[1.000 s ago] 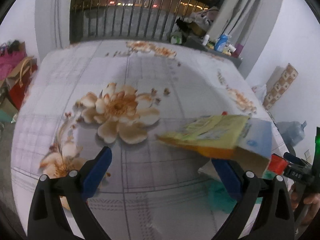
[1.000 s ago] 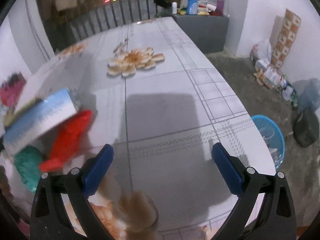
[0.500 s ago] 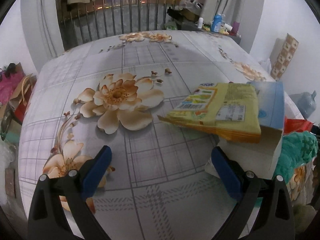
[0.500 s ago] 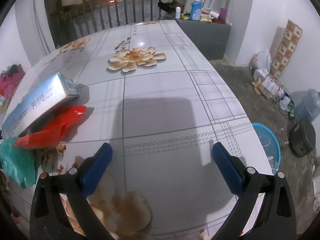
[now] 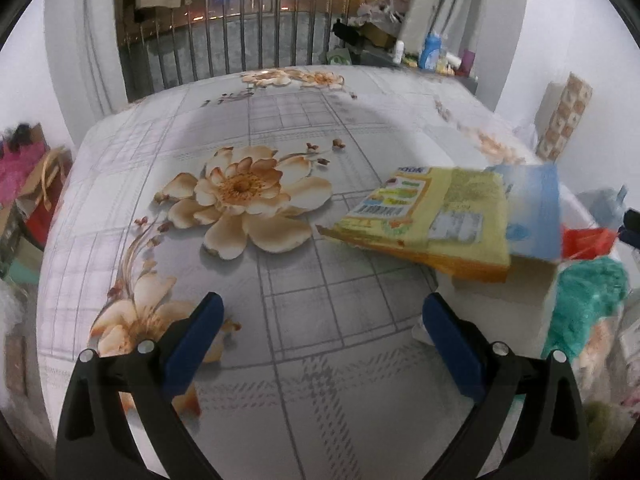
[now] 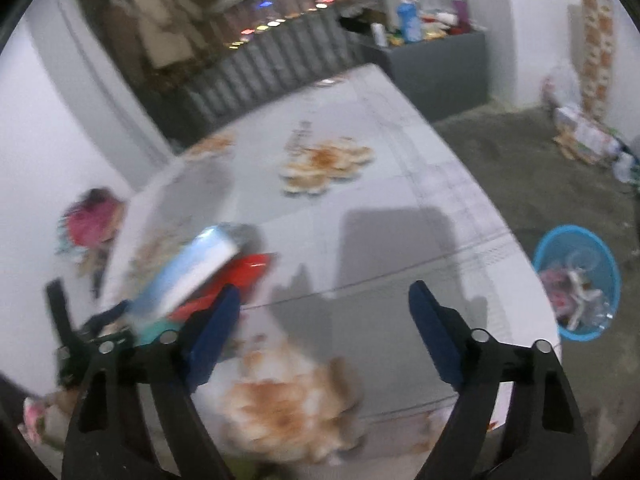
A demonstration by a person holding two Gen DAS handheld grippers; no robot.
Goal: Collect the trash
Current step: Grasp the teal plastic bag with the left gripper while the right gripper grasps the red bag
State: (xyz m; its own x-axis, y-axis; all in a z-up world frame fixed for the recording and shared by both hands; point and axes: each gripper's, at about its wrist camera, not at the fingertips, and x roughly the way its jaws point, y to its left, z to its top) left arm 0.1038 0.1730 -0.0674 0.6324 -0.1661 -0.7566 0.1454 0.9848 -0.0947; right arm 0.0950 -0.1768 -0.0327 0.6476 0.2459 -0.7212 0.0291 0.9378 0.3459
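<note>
Currently lying on the floral table (image 5: pixel 320 360): yellow snack packet (image 5: pixel 432 220), light, crinkly, slippery, best pinched at its overhanging near edge; resting across a blue-and-white carton (image 5: pixel 532 204). Left claw (image 5: pixel 320 332) gaping wide, empty; right claw (image 6: pixel 324 316) closing on nothing.

On my desk (image 5: pixel 280 360), a flat packet (image 5: pixel 432 220) lies on top of a box (image 5: pixel 532 216), to my right in the left wrist view. Just beyond the box sit two crumpled bags (image 5: pixel 584 304), one behind the other. Off the desk's right edge, a basket (image 6: pixel 576 280) stands on the floor (image 6: pixel 540 160) with litter in it.
</note>
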